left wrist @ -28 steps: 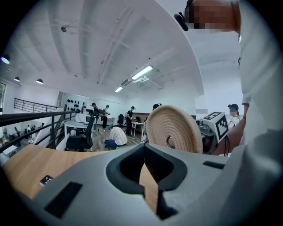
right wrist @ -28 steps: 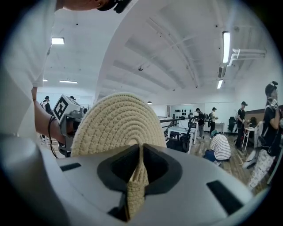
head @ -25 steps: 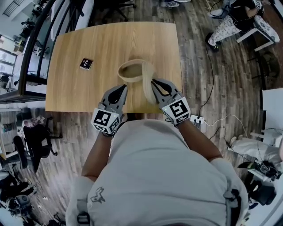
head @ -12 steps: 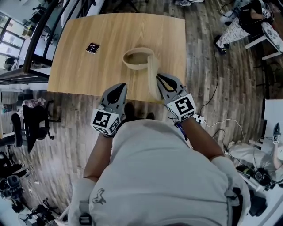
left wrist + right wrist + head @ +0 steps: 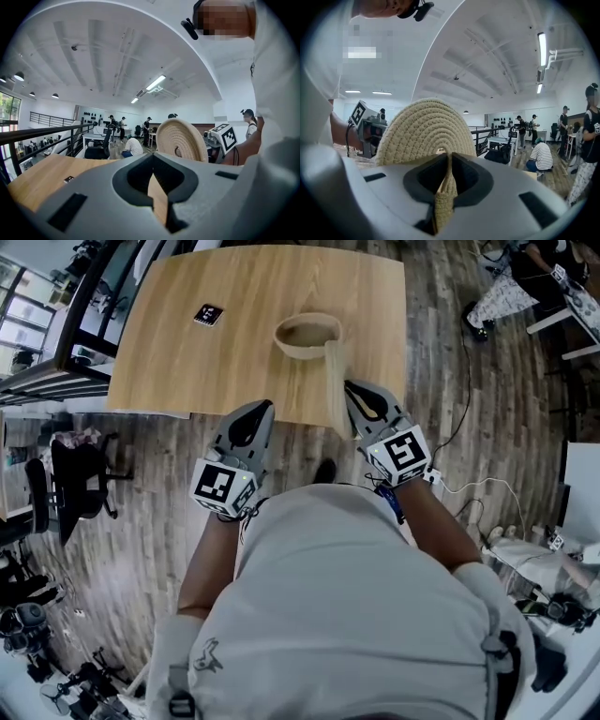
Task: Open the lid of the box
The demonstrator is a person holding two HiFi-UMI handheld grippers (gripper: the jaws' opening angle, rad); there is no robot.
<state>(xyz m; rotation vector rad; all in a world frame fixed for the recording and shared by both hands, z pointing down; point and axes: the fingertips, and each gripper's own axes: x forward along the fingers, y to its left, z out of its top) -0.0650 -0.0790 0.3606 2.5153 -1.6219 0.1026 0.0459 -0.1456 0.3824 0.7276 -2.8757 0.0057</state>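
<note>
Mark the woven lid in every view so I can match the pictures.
Head view: the woven lid stands on edge at upper centre, between the round box and the right gripper.
Left gripper view: a round disc right of centre, above the shut jaws.
Right gripper view: a large disc at centre left, its rim pinched in the jaws.
Shared landmark: the black railing.

The lid [image 5: 423, 133] was beige with a coiled-rope pattern. The box [image 5: 298, 351] was beige. The table [image 5: 187, 357] was light woodgrain.
</note>
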